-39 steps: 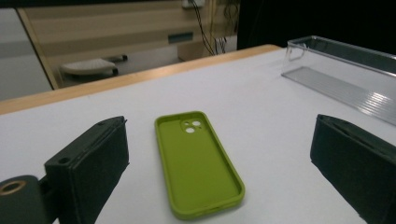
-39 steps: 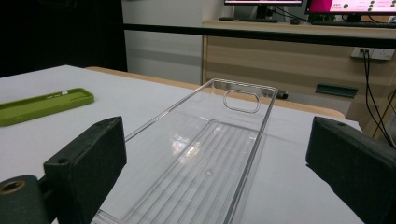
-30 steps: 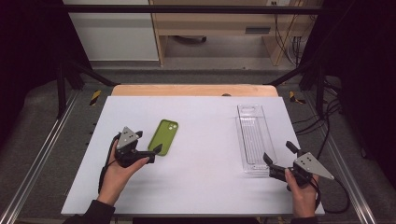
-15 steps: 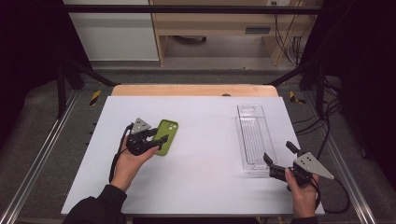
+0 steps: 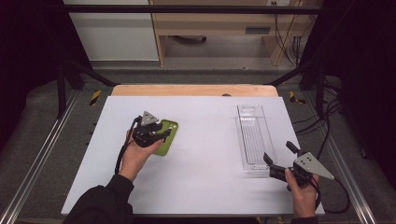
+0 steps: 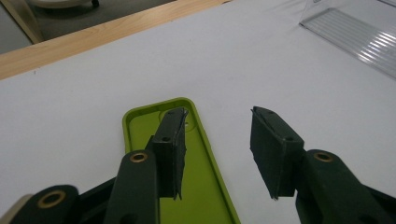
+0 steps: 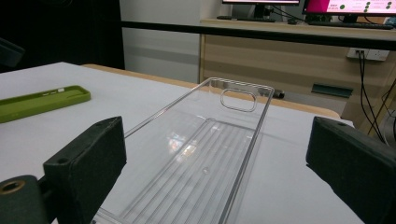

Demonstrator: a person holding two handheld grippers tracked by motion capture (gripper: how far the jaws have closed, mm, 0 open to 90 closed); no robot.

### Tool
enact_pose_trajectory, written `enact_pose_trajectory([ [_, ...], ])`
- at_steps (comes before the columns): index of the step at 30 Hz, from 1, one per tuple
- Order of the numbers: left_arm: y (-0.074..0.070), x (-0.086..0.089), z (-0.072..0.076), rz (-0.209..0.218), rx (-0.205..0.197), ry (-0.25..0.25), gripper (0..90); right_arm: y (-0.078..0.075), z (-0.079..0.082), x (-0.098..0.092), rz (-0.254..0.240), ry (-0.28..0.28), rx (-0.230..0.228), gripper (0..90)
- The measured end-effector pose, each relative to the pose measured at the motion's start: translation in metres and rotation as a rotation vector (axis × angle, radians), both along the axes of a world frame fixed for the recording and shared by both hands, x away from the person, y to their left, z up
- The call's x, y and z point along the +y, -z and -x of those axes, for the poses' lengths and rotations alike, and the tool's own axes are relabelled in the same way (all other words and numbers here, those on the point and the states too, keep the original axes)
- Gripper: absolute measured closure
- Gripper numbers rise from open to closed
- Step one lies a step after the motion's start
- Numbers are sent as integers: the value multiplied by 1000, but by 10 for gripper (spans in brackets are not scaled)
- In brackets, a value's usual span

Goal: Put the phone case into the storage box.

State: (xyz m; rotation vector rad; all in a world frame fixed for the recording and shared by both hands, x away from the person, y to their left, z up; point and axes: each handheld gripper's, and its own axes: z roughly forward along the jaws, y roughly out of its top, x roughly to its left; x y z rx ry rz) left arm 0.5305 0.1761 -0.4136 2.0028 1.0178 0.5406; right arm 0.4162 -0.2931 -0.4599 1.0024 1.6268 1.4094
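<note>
White tabletop (image 5: 205, 186) sits on a wood board w/ its far edge showing; metal rails run along both side edges.

Clear plastic tray (image 5: 254, 140) is the biggest item: long, ribbed floor, rectangular cut-out at its far end. It lies lengthwise near the right edge of the tabletop, its near end pointing toward the near-right corner. In the right gripper view the tray (image 7: 205, 154) runs away from the camera between the two fingers.

Green phone case (image 5: 167, 136) lies flat, open side up, left of centre on the tabletop, well apart from the tray. Left gripper view shows its raised rim and camera hole at the far end of the case (image 6: 201, 186).

Left gripper (image 5: 161, 134) is over the case's left half, hand behind it. Its fingers (image 6: 170, 149) have just been closing and now stand at a medium gap: one sits inside the case's hollow, the other outside its right rim over bare tabletop, so the rim is between them. Pads aren't pressing on it yet, gap visible both sides.

Right gripper (image 5: 275, 161) is at the tray's near end, by the near-right corner. Fingers (image 7: 88, 163) spread wide, straddling the tray's near end w/o touching its walls.
</note>
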Motion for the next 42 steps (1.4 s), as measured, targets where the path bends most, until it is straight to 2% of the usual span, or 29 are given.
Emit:
enact_pose_trajectory([
  [5,9,-1,-7,-30,30,-11,593,0,1,-1,-3,2,1,54],
  [13,21,0,-12,-54,84,-28,771,0,1,-3,0,4,-1,54],
  [20,30,2,-9,-68,121,-33,893,0,1,-2,-2,1,-1,54],
  [33,44,4,4,-110,197,-51,900,0,1,-2,-1,2,-1,54],
  [42,48,8,12,-121,244,-46,900,1,1,-2,5,-4,4,54],
])
